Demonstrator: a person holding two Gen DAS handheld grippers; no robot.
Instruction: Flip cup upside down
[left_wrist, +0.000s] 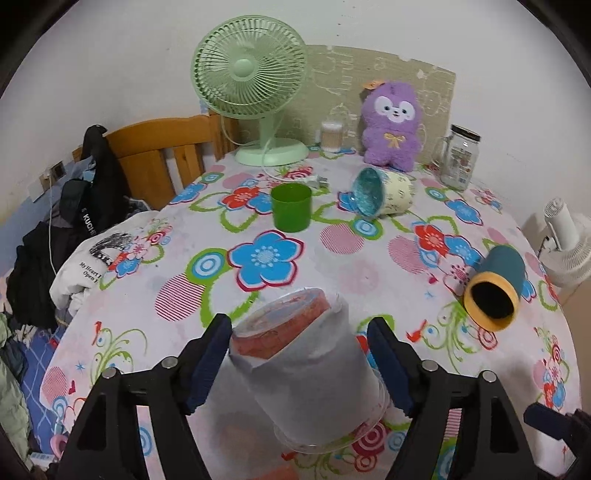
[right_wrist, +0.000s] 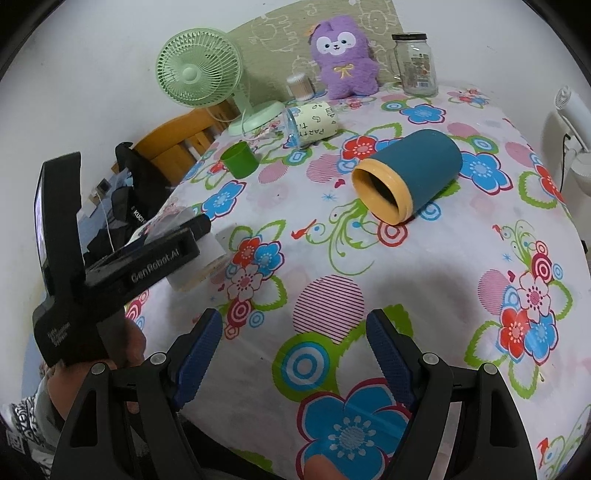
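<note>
Left wrist view: the left tool (left_wrist: 299, 360) is seen spread, its blue pads either side of a white-wrapped clear cup (left_wrist: 314, 365). The cup stands upside down on the surface (left_wrist: 369, 273), reddish base uppermost and wide rim on the cloth; the left pad lies against or just beside its wall, while a gap is visible at the right pad. The surface is covered by a white cloth printed with blue, red and green flowers.

At 12 o'clock from the cup a green cup (left_wrist: 291, 206) stands upright. At 1 o'clock a cream cup with teal lining (left_wrist: 380, 190) lies on its side. At 2 o'clock a teal cup with yellow rim (left_wrist: 495, 291) lies on its side, mouth toward the camera.

Along the far edge a green fan (left_wrist: 251, 74), a small container of swabs (left_wrist: 331, 134), a purple plush toy (left_wrist: 391, 125) and a glass jar (left_wrist: 460, 157) are ranged before a white wall. At 10 o'clock a wooden headboard (left_wrist: 162, 147) and heaped clothing (left_wrist: 55, 240) are noted; at 3 o'clock, a white fan (left_wrist: 565, 243).

Right wrist view: the right tool (right_wrist: 295, 358) is spread and holds nothing, hovering over bare cloth at the near edge. The teal cup lies at 1 o'clock, well apart.
</note>
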